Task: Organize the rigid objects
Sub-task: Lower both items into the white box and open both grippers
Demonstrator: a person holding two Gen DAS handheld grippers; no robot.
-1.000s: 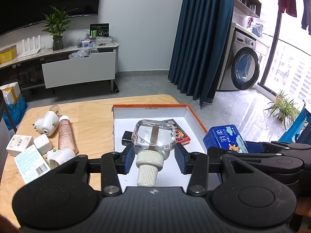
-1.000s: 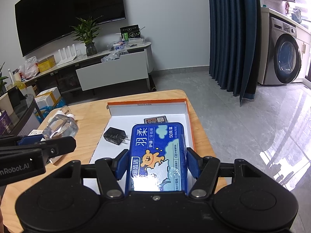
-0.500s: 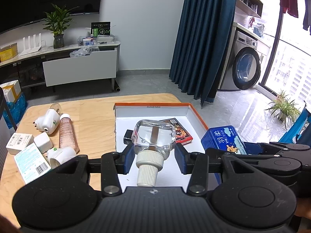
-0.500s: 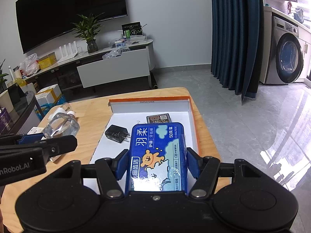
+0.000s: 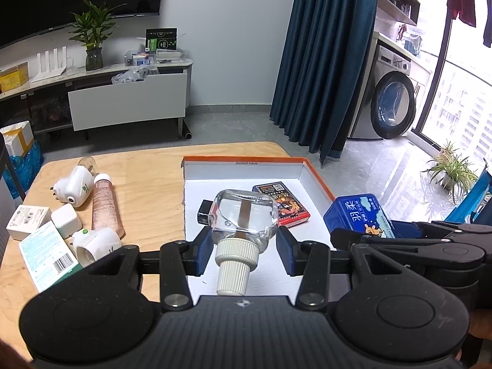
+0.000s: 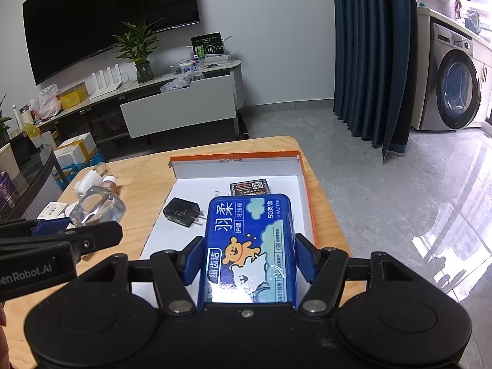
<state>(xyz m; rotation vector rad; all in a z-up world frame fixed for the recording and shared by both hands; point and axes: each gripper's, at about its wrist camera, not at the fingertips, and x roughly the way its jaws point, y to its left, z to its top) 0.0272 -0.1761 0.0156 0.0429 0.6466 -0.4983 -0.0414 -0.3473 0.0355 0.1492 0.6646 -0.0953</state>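
Observation:
My left gripper (image 5: 244, 247) is shut on a clear square bottle (image 5: 243, 215) with a ribbed white cap, held above the near part of the orange-edged white box (image 5: 246, 162). My right gripper (image 6: 249, 259) is shut on a blue floss-pick box (image 6: 250, 243), held over the box's near right side; it also shows in the left wrist view (image 5: 358, 215). Inside the box lie a black charger (image 6: 183, 213) and a dark card deck (image 6: 250, 188). The left gripper and bottle (image 6: 97, 209) show at the left of the right wrist view.
On the wooden table (image 5: 147, 178) left of the box lie a pink tube (image 5: 104, 204), two white plug-in devices (image 5: 75, 186), a white cube (image 5: 65, 221), a small white carton (image 5: 27, 221) and a teal-labelled box (image 5: 47, 253). The table's right edge drops to the floor.
Both grippers have drawn back and risen slightly, so the box and table look a little farther away. Both grips are unchanged.

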